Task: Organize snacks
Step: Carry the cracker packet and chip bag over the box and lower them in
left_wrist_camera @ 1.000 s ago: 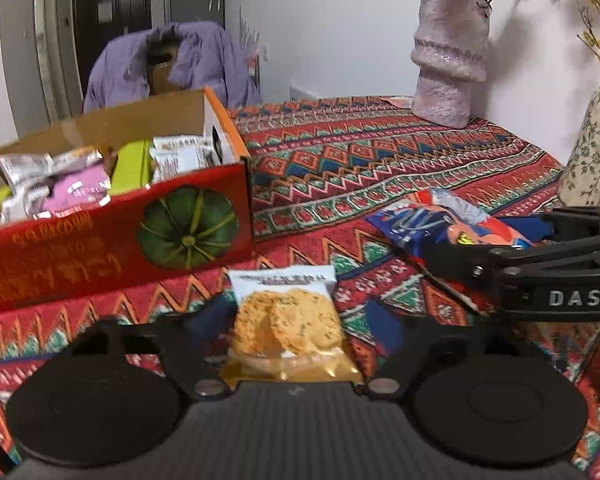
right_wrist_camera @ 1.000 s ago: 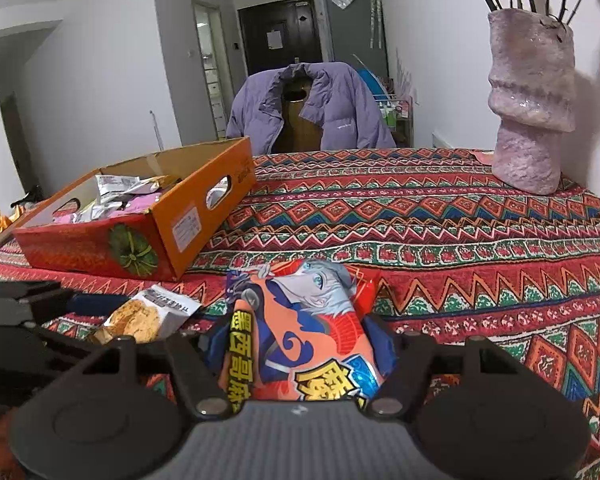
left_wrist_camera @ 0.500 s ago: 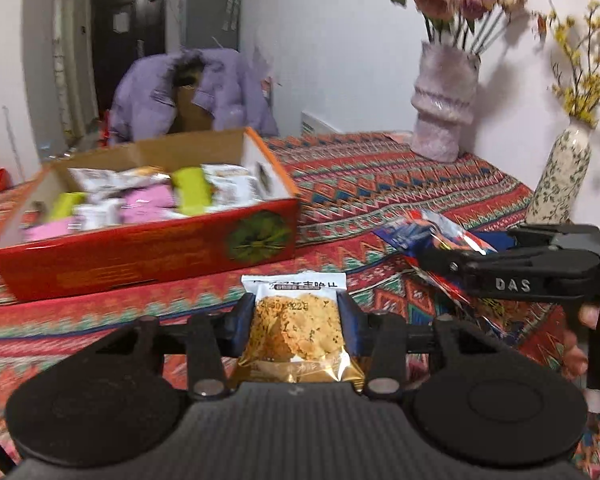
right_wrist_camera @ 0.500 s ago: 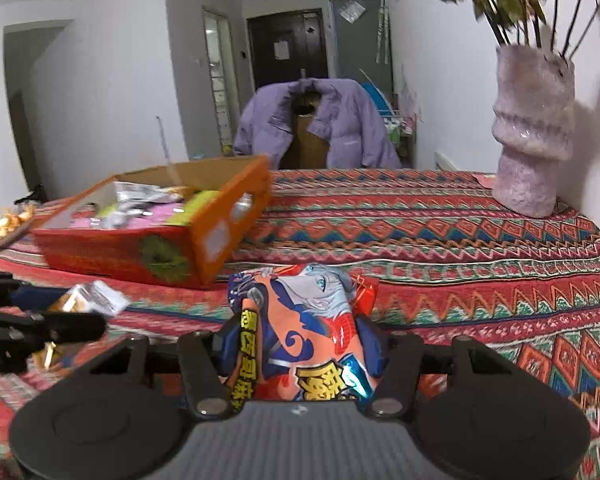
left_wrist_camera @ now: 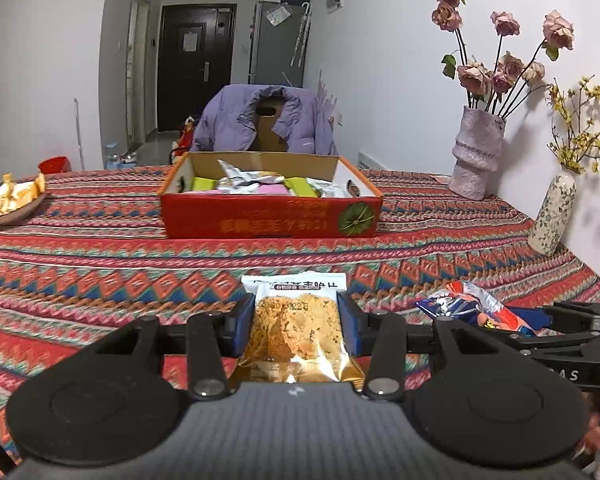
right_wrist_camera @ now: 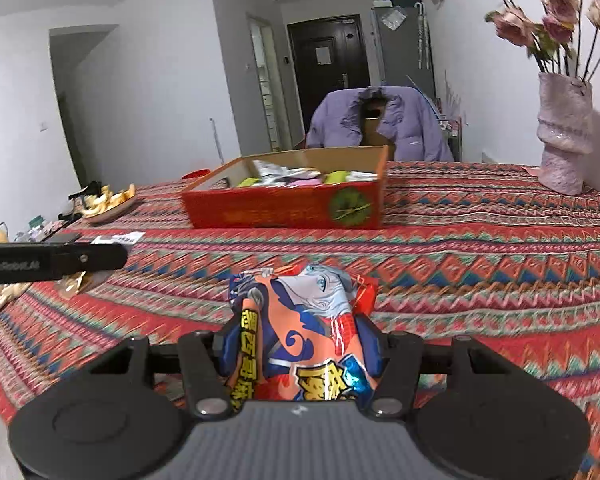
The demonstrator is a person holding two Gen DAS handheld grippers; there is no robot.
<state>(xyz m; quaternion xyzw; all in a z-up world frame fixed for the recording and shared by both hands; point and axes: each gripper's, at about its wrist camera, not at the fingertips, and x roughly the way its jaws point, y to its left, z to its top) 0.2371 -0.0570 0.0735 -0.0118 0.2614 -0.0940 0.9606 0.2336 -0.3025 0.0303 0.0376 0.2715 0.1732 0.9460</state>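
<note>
My left gripper [left_wrist_camera: 296, 320] is shut on a cracker packet [left_wrist_camera: 296, 332] with a white top and gold bottom, held above the patterned tablecloth. My right gripper [right_wrist_camera: 300, 344] is shut on a colourful orange and blue snack bag [right_wrist_camera: 304, 328], also held above the cloth. That bag and the right gripper show at the right of the left wrist view [left_wrist_camera: 476, 306]. The left gripper's side shows at the left of the right wrist view [right_wrist_camera: 52, 266]. A red and orange cardboard box [left_wrist_camera: 268, 220] holding several snack packets stands farther back on the table, also in the right wrist view [right_wrist_camera: 284, 210].
A purple vase with dried roses [left_wrist_camera: 476, 156] and a slim floral vase [left_wrist_camera: 552, 216] stand at the right by the wall. A plate of orange peels [left_wrist_camera: 8, 204] lies at the far left. A chair with a purple jacket [left_wrist_camera: 264, 120] stands behind the table.
Both grippers have risen and pulled back from the box, each holding its packet. The box now looks farther away and is seen straight on.
</note>
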